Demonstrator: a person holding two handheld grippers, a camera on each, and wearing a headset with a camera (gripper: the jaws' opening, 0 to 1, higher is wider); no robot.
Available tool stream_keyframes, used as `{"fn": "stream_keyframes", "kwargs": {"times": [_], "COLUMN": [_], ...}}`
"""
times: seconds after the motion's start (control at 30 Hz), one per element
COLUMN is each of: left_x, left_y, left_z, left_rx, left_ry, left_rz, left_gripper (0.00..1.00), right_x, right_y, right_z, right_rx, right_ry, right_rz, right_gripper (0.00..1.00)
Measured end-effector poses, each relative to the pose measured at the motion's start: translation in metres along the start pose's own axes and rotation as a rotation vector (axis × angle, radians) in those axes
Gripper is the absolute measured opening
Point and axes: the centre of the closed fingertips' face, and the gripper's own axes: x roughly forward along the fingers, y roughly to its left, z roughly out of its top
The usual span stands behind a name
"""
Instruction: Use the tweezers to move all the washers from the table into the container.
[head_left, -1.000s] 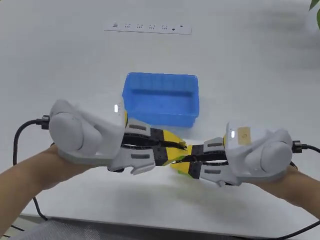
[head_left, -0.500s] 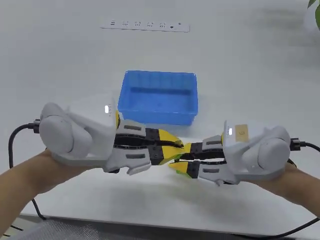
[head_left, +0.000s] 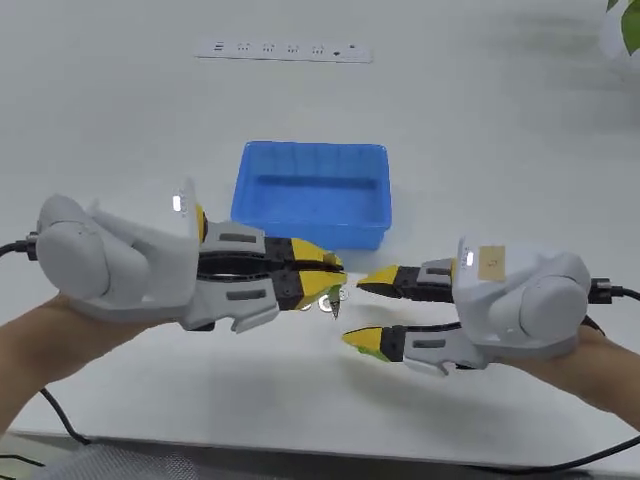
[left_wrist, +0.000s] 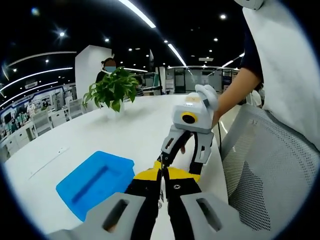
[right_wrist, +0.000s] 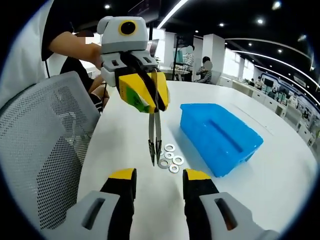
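- The left gripper (head_left: 332, 277) hangs over the near edge of the bench (head_left: 500, 150), left of the middle. Its yellow-tipped jaws are pressed together on the tweezers (right_wrist: 154, 131).
- The tweezers hang tips-down from those jaws. In the right gripper view their points reach the left side of the washers (right_wrist: 170, 156); whether they touch one cannot be told.
- The washers lie in a small, tight cluster flat on the bench, near its front edge and just in front of the container.
- A white power strip (head_left: 283, 49) lies along the far edge of the bench.
- The blue container (head_left: 312, 195) stands mid-bench, behind the washers and near them, its open side up.
- The right gripper (head_left: 358, 310) is over the near edge, right of the middle, pointing at the left gripper. Its jaws stand apart, one above the other in the head view.
- A green plant (head_left: 625, 25) sits at the far right corner of the bench.
- A mesh chair (right_wrist: 45, 150) stands by the bench's near edge.
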Motion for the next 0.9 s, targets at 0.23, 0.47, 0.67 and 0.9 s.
{"fn": "stream_keyframes", "kwargs": {"times": [0.23,0.47,0.67,0.9], "left_x": [-0.001,0.002,0.002,0.0], "left_y": [0.006,0.003,0.005,0.003], "left_z": [-0.004,-0.012,-0.012,-0.015], "left_rx": [0.018,0.049,0.055,0.006], "left_ry": [0.006,0.025,0.022,0.02], "left_rz": [0.01,-0.016,-0.016,-0.03], "left_gripper": [0.07,0.07,0.07,0.07], "right_x": [-0.001,-0.003,-0.004,-0.002], "right_y": [-0.004,-0.006,-0.005,-0.002], "right_z": [-0.007,-0.007,-0.009,-0.009], "right_rx": [0.021,0.08,0.103,0.109], "right_ry": [0.008,-0.011,-0.012,-0.006], "right_rz": [-0.029,-0.041,-0.037,-0.028], "right_gripper": [0.53,0.54,0.54,0.54]}}
